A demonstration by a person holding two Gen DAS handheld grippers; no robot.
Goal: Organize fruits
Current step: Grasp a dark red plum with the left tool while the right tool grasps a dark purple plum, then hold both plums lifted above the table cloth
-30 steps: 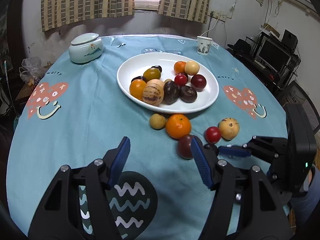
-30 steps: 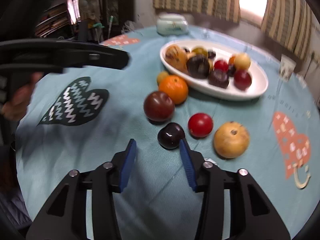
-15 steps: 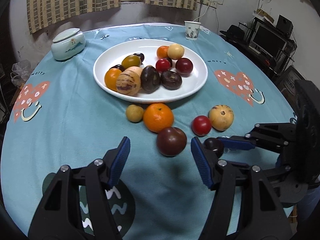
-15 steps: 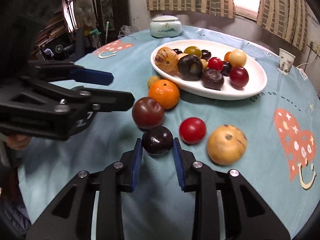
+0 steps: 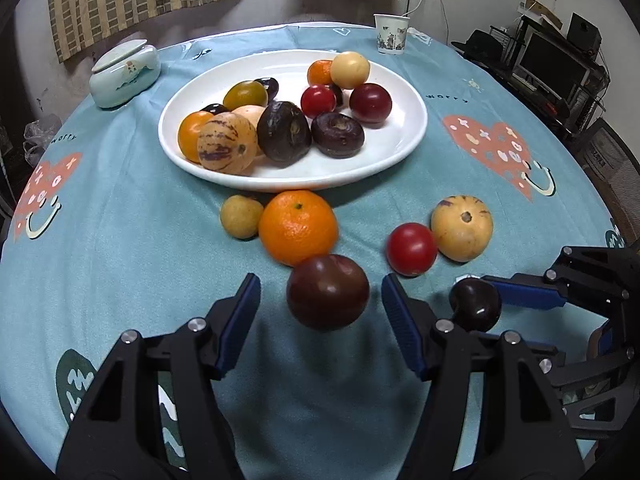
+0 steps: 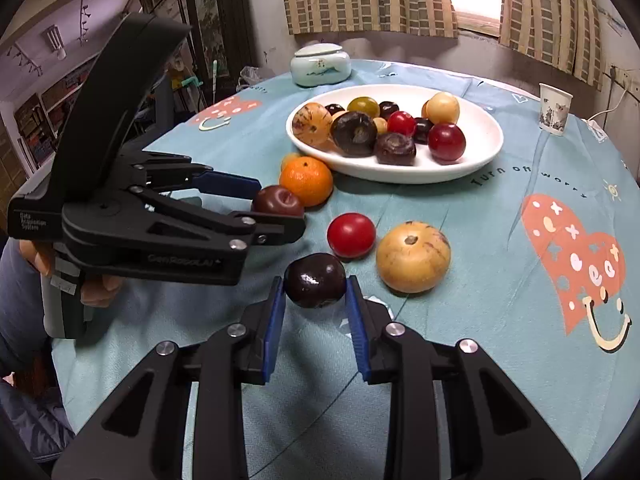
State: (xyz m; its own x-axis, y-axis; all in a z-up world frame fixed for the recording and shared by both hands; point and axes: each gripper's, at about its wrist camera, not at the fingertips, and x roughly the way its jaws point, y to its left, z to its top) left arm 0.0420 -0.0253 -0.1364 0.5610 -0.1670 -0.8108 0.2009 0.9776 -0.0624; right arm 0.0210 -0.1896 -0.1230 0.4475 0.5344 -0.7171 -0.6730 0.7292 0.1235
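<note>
A white plate [image 5: 404,136] [image 6: 486,148] holds several fruits. On the cloth in front of it lie an orange [image 5: 298,226] [image 6: 306,181], a small yellow fruit [image 5: 241,216], a red tomato [image 5: 411,249] [image 6: 351,235], a striped yellow melon [image 5: 462,227] [image 6: 413,256] and a dark red plum [image 5: 327,298] [image 6: 278,201]. My left gripper [image 5: 320,306] [image 6: 260,208] is open, its fingers on either side of that plum. My right gripper [image 6: 315,298] [image 5: 480,300] is shut on a small dark plum [image 6: 315,280] [image 5: 476,305].
A pale lidded ceramic jar [image 5: 124,74] [image 6: 320,65] stands at the table's far left. A paper cup [image 5: 392,34] [image 6: 555,114] stands at the far right. A computer monitor [image 5: 558,66] and shelves stand beyond the table's right edge.
My left gripper has moved forward until its fingers straddle the dark red plum. My right gripper has closed on the small dark plum.
</note>
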